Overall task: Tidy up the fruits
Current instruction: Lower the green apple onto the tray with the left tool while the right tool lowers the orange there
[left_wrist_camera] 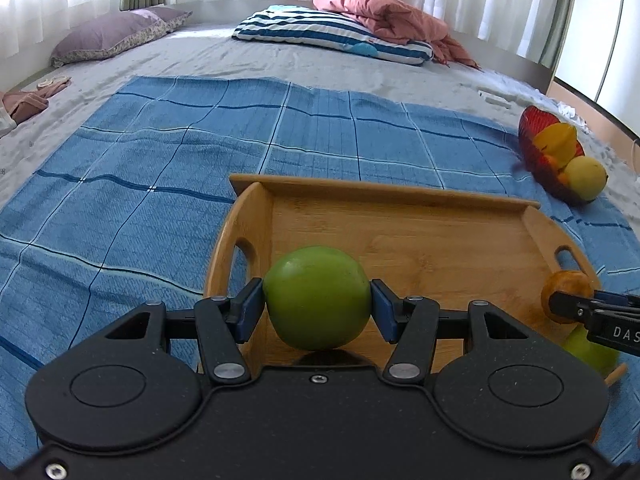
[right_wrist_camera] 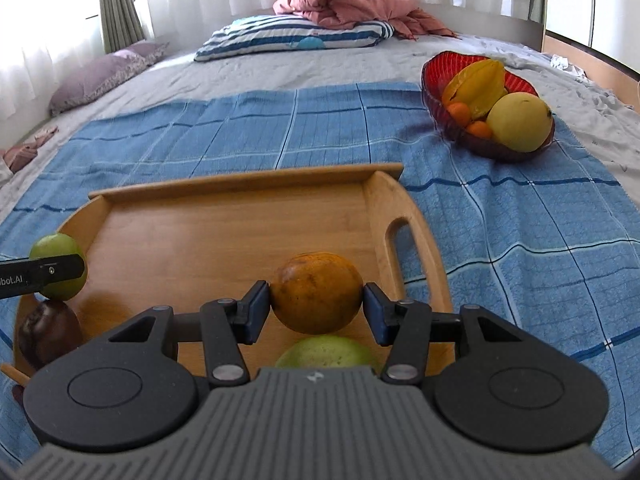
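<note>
Gripping a green apple [left_wrist_camera: 317, 298] between the blue pads of the left gripper [left_wrist_camera: 317, 307], over the wooden tray's [left_wrist_camera: 420, 236] left end. Clamping an orange [right_wrist_camera: 317, 292] in the right gripper [right_wrist_camera: 317, 307], above a pale green fruit [right_wrist_camera: 328, 352], possibly a guava. Sitting well apart on the blue checked cloth [right_wrist_camera: 520, 240], a red bowl [right_wrist_camera: 436, 68] with starfruit [right_wrist_camera: 480, 86].

Only two scraps of lettering can be read, both cut off by the picture edge. In the left wrist view, white capitals "DAS" stand on the black side of the right tool [left_wrist_camera: 570, 307], running out of frame. In the right wrist view, white letters "bot.AI" stand on the black side of the left tool [right_wrist_camera: 60, 270], their beginning cropped at the edge.
</note>
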The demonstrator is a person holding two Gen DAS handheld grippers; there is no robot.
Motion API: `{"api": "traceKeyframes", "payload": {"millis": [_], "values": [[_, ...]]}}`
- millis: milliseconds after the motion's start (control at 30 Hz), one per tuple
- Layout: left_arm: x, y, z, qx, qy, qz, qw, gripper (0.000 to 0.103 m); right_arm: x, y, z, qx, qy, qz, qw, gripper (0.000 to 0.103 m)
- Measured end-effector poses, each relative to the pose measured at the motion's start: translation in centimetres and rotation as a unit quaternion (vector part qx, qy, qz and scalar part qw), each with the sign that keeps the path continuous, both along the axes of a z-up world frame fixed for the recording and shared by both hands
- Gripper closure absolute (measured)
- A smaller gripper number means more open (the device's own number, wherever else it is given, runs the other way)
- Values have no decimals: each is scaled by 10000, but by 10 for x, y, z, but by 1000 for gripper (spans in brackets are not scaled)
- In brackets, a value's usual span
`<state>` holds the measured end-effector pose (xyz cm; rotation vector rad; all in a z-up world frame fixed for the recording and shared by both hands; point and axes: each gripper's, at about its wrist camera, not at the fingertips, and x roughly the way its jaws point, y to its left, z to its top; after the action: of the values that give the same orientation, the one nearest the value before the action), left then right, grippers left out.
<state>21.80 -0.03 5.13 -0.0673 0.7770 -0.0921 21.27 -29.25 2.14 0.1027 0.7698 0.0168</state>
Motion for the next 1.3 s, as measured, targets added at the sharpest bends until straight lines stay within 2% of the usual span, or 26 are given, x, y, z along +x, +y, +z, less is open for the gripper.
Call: {"api": "traceKeyframes", "payload": {"millis": [300, 1067, 1300], "values": [[3, 4, -9, -22, 74, 26, 10000, 49, -1, 3, -4, -18, 30, -1, 10000, 48], [1, 7, -8, -58, 40, -22, 10000, 48, -2, 3, -4, 1, 20, -49, 10000, 46], [-1, 8, -8, -34, 17, -22, 10000, 48, -2, 2, -4, 13, 10, -49, 10000, 42]]}}
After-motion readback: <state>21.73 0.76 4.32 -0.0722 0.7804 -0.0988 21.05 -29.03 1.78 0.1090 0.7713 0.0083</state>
